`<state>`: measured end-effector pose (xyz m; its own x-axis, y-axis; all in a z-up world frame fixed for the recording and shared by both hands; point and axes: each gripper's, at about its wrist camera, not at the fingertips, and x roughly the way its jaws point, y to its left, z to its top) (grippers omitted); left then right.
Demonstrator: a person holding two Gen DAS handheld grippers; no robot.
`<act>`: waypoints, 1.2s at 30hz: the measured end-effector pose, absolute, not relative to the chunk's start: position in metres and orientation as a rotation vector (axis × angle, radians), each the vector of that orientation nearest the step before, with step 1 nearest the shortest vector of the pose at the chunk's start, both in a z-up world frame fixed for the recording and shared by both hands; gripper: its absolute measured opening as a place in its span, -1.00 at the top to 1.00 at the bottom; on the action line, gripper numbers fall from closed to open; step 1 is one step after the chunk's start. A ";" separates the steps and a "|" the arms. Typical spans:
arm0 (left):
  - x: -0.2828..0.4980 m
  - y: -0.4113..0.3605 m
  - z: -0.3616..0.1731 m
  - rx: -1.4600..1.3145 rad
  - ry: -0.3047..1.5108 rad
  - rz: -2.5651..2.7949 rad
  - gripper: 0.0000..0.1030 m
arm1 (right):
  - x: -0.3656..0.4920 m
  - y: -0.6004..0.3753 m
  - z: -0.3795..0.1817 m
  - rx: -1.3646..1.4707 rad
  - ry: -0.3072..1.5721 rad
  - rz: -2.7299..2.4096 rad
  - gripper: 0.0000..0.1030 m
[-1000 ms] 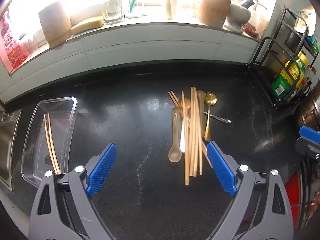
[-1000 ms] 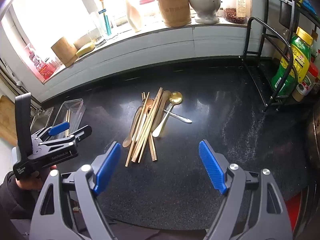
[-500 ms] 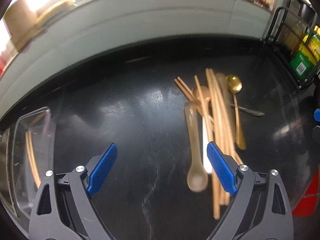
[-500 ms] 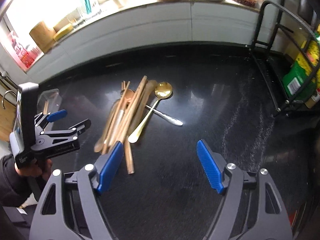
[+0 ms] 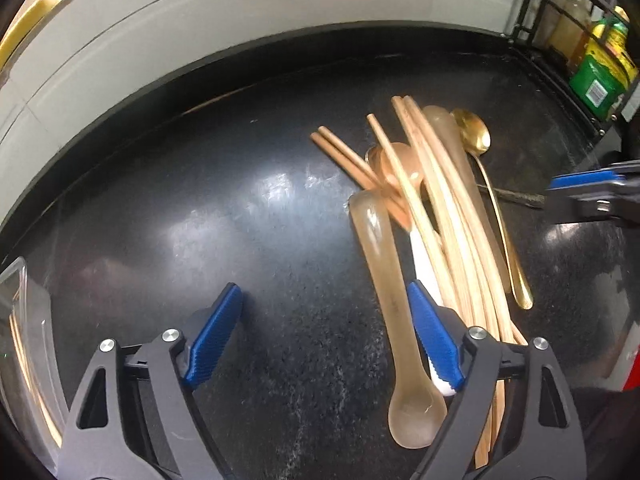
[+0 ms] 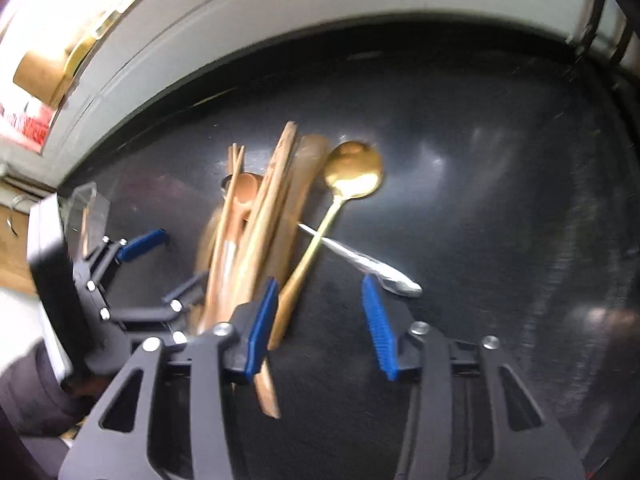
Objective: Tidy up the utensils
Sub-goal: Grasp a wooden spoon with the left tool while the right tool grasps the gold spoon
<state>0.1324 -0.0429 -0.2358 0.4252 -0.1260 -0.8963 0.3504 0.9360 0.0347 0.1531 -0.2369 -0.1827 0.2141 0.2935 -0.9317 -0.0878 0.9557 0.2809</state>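
A pile of utensils lies on the black counter [image 5: 200, 220]: wooden chopsticks [image 5: 452, 220], a translucent spoon [image 5: 384, 276], a gold spoon [image 6: 352, 172] and a silver handle [image 6: 368, 260]. My left gripper [image 5: 324, 344] hangs low over the pile's left side, jaws closing, with the translucent spoon's handle just inside the right finger [image 5: 434, 348]. My right gripper [image 6: 320, 326] is low over the near end of the pile, jaws closing. The gold spoon's handle [image 6: 298, 276] lies between them beside the left finger [image 6: 260, 324]. Neither pair of pads presses on anything.
A clear plastic tray [image 5: 20, 308] holding two chopsticks sits at the counter's left end. A black wire rack with a green bottle [image 5: 600, 76] stands at the right. A grey wall ledge [image 5: 240, 20] runs along the back. A dark sleeve [image 6: 32, 392] holds the left gripper [image 6: 164, 264].
Both grippers have come down and forward onto the utensil pile. The right jaws have narrowed a lot, the left jaws a little. The utensils have not shifted.
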 end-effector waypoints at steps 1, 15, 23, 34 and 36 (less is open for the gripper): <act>0.133 -0.043 -0.236 0.232 1.082 -0.316 -0.54 | 0.156 -0.235 -0.186 0.194 1.341 0.273 0.30; 0.125 -0.064 -0.232 0.263 0.990 -0.367 0.63 | 0.169 -0.212 -0.206 0.092 1.362 0.204 0.63; 0.124 -0.063 -0.231 0.200 1.031 -0.328 0.80 | 0.169 -0.201 -0.208 -0.005 1.348 0.151 0.88; 0.118 -0.030 -0.179 0.094 1.020 -0.244 0.80 | 0.144 -0.206 -0.148 -0.006 1.214 0.196 0.99; 0.114 -0.029 -0.170 0.086 1.012 -0.228 0.80 | 0.137 -0.205 -0.145 -0.021 1.217 0.207 0.99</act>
<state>0.1138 -0.0286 -0.1702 0.5085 -0.1488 -0.8481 0.2285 0.9730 -0.0338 0.1371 -0.2046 -0.1455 0.3300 0.1468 -0.9325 -0.1693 0.9810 0.0945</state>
